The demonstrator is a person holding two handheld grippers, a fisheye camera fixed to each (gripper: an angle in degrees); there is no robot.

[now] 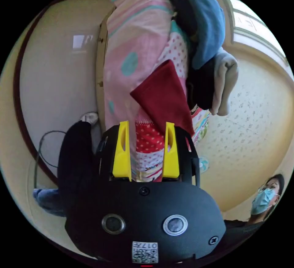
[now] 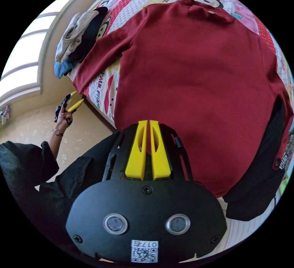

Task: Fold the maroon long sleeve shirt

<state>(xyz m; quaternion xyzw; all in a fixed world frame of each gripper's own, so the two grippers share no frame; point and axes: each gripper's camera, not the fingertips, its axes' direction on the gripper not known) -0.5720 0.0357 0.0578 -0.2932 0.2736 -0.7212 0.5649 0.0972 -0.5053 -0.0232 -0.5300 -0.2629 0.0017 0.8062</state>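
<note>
Maroon shirt [image 2: 196, 75] was spread flat on the bed [image 2: 101, 87], ready for folding. Left gripper [image 1: 146, 127] was held released near the cuff [image 1: 162, 96]; right gripper [image 2: 147, 124] was clenched, seemingly on nothing.

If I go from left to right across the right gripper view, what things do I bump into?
Window → hand holding the other claw → pile of clothes → maroon shirt → black garment.
</note>
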